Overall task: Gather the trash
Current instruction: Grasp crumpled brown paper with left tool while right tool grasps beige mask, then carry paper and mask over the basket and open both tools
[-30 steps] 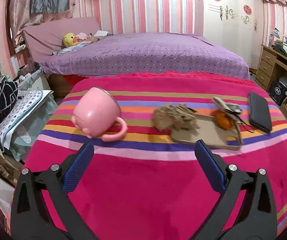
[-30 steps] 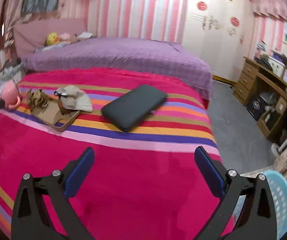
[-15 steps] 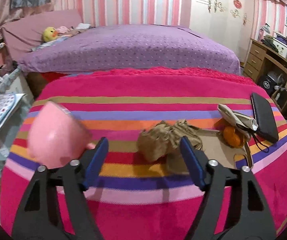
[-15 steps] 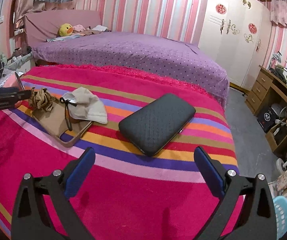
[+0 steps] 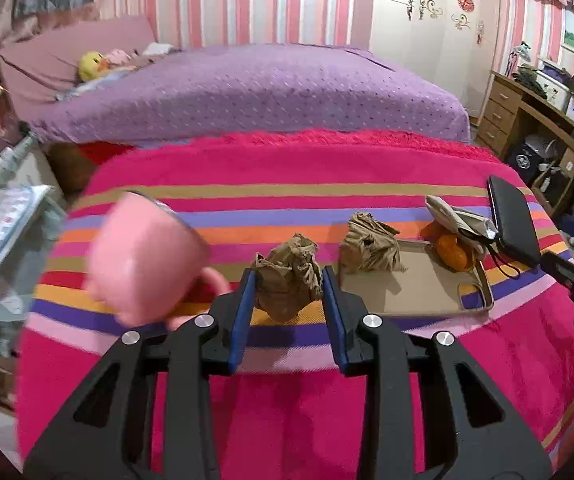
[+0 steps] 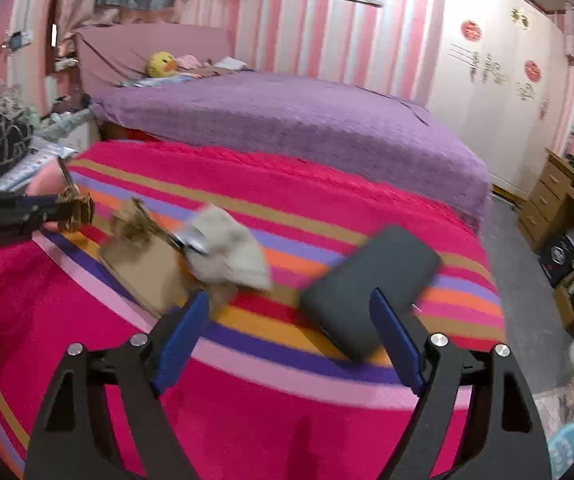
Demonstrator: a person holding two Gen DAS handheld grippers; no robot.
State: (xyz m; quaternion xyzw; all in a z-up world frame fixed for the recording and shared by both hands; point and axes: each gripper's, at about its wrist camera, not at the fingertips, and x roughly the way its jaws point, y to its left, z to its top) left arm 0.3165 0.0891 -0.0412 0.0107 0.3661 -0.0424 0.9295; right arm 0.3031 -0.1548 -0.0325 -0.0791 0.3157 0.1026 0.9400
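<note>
My left gripper point(image 5: 288, 280) is shut on a crumpled brown paper ball point(image 5: 289, 276), held just above the striped blanket point(image 5: 287, 168); it also shows in the right wrist view point(image 6: 75, 208). A second brown paper ball point(image 5: 371, 242) sits on the left end of a flat brown tray point(image 5: 411, 288). An orange fruit point(image 5: 453, 254) and a grey crumpled wrapper point(image 5: 461, 220) lie at the tray's right end. My right gripper point(image 6: 287, 312) is open and empty, near the grey wrapper point(image 6: 231, 252) and a black case point(image 6: 371, 288).
A pink mug point(image 5: 143, 264) lies on its side left of my left gripper. The black case point(image 5: 513, 220) lies right of the tray. A purple bed point(image 5: 255, 88) stands behind. A wooden desk point(image 5: 535, 120) is at far right, a blue basket point(image 6: 567, 448) on the floor.
My left gripper closed on the brown paper ball and drew it apart from the second ball. My right gripper moved closer to the wrapper and case and its jaws narrowed.
</note>
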